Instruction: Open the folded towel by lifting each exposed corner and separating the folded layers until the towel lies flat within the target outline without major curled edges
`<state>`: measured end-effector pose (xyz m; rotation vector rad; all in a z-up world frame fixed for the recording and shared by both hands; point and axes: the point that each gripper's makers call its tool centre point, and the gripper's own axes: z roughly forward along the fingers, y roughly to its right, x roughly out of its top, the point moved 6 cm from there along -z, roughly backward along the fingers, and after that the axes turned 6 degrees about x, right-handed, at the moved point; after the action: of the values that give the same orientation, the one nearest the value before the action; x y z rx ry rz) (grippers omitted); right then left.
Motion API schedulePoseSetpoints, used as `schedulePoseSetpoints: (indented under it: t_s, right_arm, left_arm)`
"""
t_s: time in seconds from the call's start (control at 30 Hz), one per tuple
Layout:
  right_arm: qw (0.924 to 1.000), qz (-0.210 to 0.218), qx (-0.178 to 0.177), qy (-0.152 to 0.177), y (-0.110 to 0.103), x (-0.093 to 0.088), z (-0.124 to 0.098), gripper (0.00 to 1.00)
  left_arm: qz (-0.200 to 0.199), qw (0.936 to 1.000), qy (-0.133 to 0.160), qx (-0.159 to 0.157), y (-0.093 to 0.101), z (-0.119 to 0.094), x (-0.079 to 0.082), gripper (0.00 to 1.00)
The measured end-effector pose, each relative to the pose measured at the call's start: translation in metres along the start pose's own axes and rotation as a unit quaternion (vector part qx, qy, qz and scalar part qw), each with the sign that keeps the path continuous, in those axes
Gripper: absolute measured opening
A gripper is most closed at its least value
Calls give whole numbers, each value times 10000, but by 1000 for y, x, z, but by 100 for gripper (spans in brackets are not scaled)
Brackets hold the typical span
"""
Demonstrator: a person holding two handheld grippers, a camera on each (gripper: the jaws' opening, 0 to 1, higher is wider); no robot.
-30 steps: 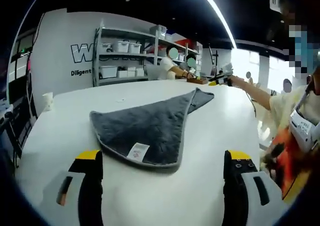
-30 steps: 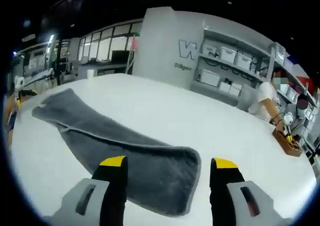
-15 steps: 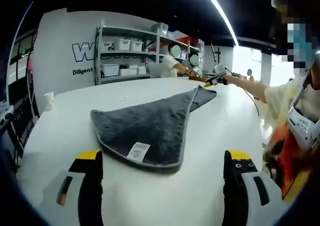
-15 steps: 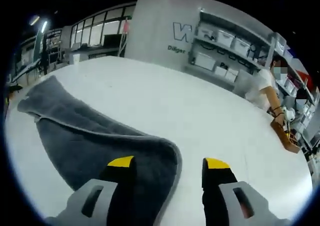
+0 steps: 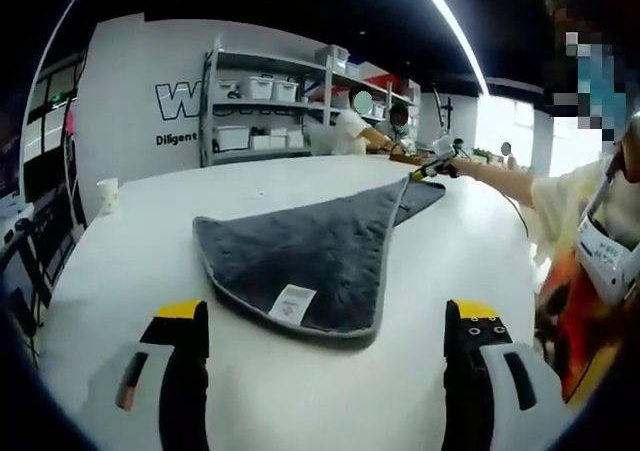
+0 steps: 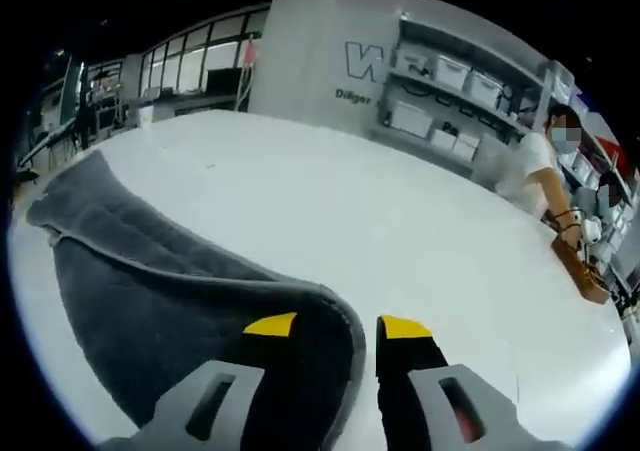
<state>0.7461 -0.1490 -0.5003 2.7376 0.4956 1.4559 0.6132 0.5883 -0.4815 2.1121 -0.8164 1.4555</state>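
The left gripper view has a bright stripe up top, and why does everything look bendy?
In the left gripper view, that stripe is a ceiling light glowing white, and the fisheye lens curves the table. In the right gripper view, the towel edge and shelves bend too; far things look soft.

Grey towel [image 5: 305, 259] lies folded on white table [image 5: 150, 231], triangular, broad end near camera, narrow end stretching away. White label [image 5: 292, 304] near front hem. Left gripper [image 5: 325, 336] hovers just short of towel, yellow-tipped jaws wide apart, nothing between them. At far corner, right gripper [image 5: 432, 163] meets towel's tip, held on person's outstretched arm [image 5: 505, 176]; its jaws too small to judge. Paper cup [image 5: 107, 195] stands at table's left edge. Shelving with white bins [image 5: 262, 101] against back wall; two people beside it.
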Motion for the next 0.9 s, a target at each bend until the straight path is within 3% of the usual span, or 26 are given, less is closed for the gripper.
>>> schedulePoseSetpoints:
  t_s: [0.07, 0.17, 0.57, 0.9]
  right_arm:
    - [9999, -70, -75, 13, 4, -1, 1, 8]
    - [9998, 65, 23, 203, 2, 1, 1, 0]
    - [9986, -194, 67, 490, -13, 7, -18, 0]
    - [9958, -636, 129, 650, -45, 11, -65, 0]
  left_arm:
    - [-22, 10000, 8, 1, 0, 1, 0, 95]
    - [-42, 10000, 9, -6, 0, 1, 1, 95]
    - [16, 10000, -22, 13, 2, -5, -3, 95]
    - [5, 10000, 34, -16, 4, -11, -7, 93]
